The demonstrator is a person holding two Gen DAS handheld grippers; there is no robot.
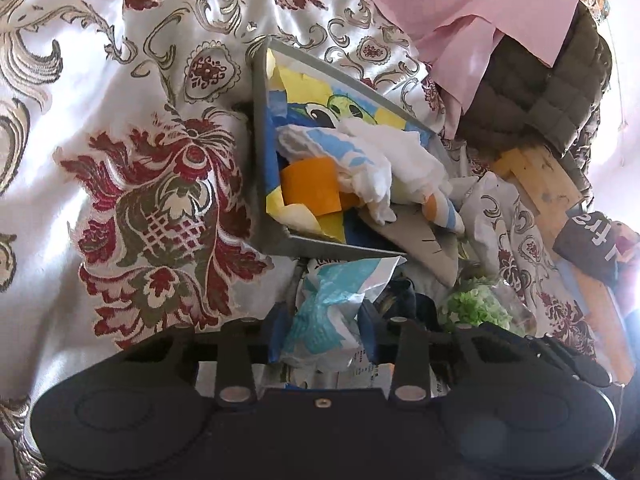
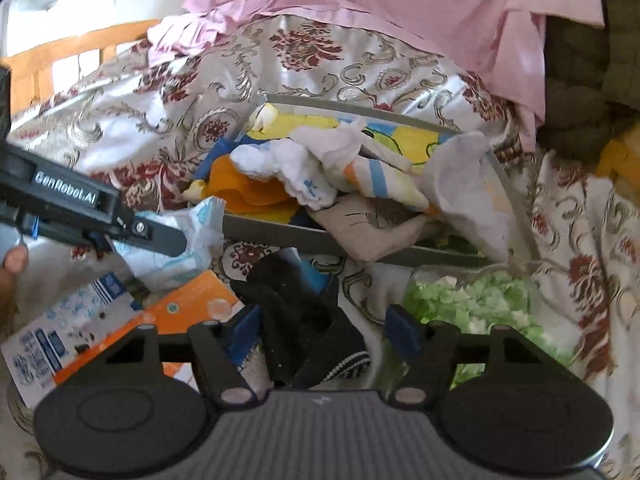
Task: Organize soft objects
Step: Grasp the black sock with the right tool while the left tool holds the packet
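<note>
A grey tray lies on the patterned bedspread, holding white cloths, an orange cloth and a striped sock. It also shows in the right wrist view. My left gripper is shut on a crumpled white and blue plastic packet, just before the tray's near edge. In the right wrist view the left gripper reaches in from the left with the packet. My right gripper is open around a black sock, which lies between the fingers.
A bag of green and white pieces lies right of the black sock. An orange and white leaflet lies at left. A beige cloth hangs over the tray's edge. Pink fabric and a dark quilted jacket lie behind.
</note>
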